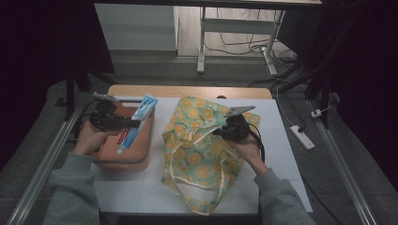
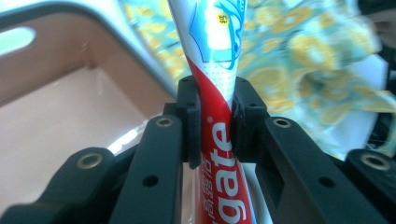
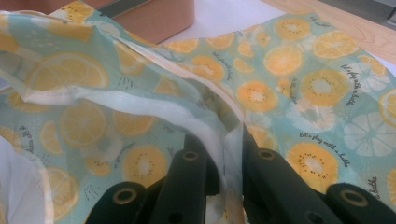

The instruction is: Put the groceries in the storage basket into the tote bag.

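My left hand-held gripper point(image 2: 214, 121) clamps the toothpaste point(image 2: 215, 88) above the bin point(image 1: 141, 157), while my right hand-held gripper point(image 3: 224, 154) pinches the bag point(image 3: 289, 93) rim.

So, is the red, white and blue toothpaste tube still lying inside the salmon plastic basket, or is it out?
Out: the left gripper clamps the toothpaste tube, holding it above the salmon basket.

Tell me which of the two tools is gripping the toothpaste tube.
The left tool: its jaws pinch the red-and-white toothpaste tube above the tan bin. The right tool is instead shut on the fruit-print bag's rim.
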The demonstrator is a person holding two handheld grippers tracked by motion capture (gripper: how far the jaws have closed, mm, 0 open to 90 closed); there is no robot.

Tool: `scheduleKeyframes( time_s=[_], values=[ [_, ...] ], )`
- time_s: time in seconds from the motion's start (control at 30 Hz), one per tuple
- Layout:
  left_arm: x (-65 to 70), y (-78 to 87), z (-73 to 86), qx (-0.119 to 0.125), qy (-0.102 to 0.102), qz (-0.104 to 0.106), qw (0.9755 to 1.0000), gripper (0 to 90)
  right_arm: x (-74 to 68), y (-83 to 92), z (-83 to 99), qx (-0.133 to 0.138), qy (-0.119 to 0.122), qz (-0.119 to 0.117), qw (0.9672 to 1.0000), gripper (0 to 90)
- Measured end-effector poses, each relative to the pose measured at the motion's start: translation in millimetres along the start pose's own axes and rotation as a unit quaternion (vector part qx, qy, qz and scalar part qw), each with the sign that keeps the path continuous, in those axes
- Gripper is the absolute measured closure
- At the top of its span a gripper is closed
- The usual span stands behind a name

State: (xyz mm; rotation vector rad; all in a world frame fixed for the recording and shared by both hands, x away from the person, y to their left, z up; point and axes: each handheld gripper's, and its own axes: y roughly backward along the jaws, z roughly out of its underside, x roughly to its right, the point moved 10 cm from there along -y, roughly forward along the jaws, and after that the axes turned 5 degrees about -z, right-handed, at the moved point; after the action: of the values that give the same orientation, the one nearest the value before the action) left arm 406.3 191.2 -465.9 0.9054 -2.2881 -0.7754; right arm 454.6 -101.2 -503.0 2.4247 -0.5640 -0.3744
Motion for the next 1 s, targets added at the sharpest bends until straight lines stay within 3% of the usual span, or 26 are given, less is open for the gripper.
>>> scheduleKeyframes(
  time_s=[0.17,0.27,0.53,0.67,0.83,1.0],
  values=[
    [16.0,4.1,-5.1,0.011,-0.018,0.02,0.9996,75.5,-0.4,-1.3,-0.4,-0.001,0.003,0.0,1.0,87.8],
    [26.3,2.9,-6.1,0.01,-0.028,0.046,0.9985,75.5,0.0,-1.5,-0.3,-0.001,0.001,0.0,1.0,87.8],
    [50.8,-1.7,-9.2,0.006,-0.06,0.061,0.9963,75.5,1.3,-0.4,-1.0,0.003,0.003,0.003,1.0,87.8],
    [68.0,-4.9,-10.0,0.002,-0.08,0.089,0.9928,75.5,1.6,0.0,-1.8,0.005,0.002,0.005,1.0,87.8],
    [87.7,-12.1,-9.5,-0.008,-0.104,0.099,0.9896,75.5,1.7,0.9,-4.5,0.009,0.004,0.008,0.9999,87.9],
    [106.4,-21.7,-5.5,-0.02,-0.115,0.14,0.9833,75.5,0.7,0.5,-9.6,0.013,0.004,0.007,0.9999,87.9]
  ],
)
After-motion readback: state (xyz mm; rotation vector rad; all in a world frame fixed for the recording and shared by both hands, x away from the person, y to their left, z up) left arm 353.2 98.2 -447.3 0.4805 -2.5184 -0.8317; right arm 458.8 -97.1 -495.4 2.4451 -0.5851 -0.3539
